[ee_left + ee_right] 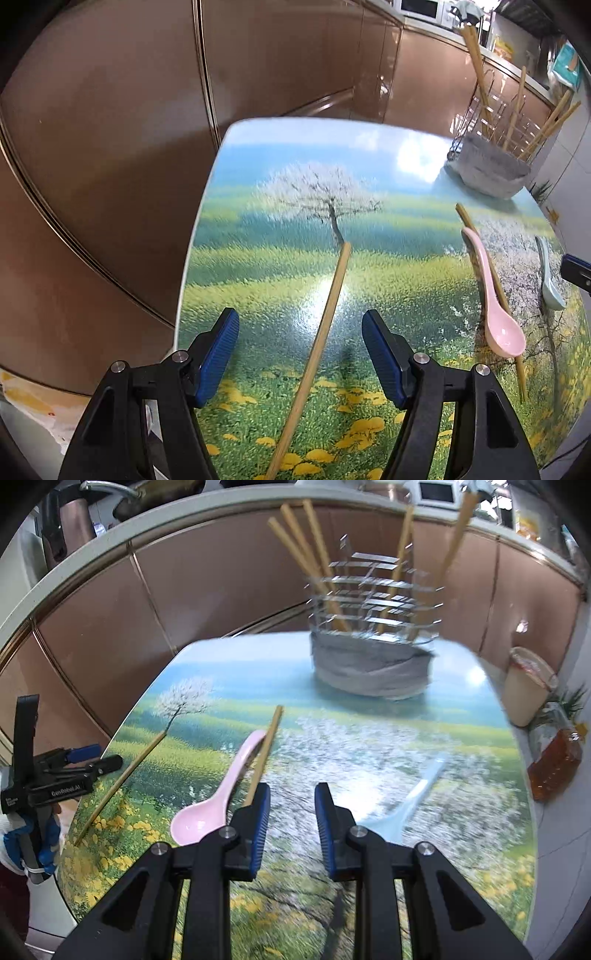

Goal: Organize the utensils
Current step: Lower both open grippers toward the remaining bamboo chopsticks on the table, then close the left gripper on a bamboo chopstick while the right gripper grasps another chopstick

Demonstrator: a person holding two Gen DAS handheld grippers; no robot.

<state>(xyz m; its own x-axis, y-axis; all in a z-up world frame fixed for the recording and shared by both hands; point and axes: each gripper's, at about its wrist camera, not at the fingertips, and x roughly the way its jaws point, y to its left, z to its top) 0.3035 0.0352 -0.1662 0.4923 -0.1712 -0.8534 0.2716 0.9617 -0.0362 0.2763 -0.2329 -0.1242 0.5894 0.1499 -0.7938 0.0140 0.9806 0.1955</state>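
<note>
The left claw (301, 354) is hovering with its blue-padded jaws wide apart astride a single thin bamboo chopstick (317, 347) lying loose on the landscape-printed glossy worktop (258, 206). The right claw (291, 830) is hanging empty and partly apart between a pink ceramic soup spoon (218, 797) and a pale blue ceramic soup spoon (406, 805). To grasp well, the left claw probably needs lowering until both pads flank the chopstick, then closing squarely before carrying it to the cloth-wrapped wire utensil holder (369, 657) at the far edge.

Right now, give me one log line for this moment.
left gripper: open over loose chopstick | right gripper: open, empty | pink spoon, blue spoon, second chopstick: on table | rack: holds chopsticks
</note>
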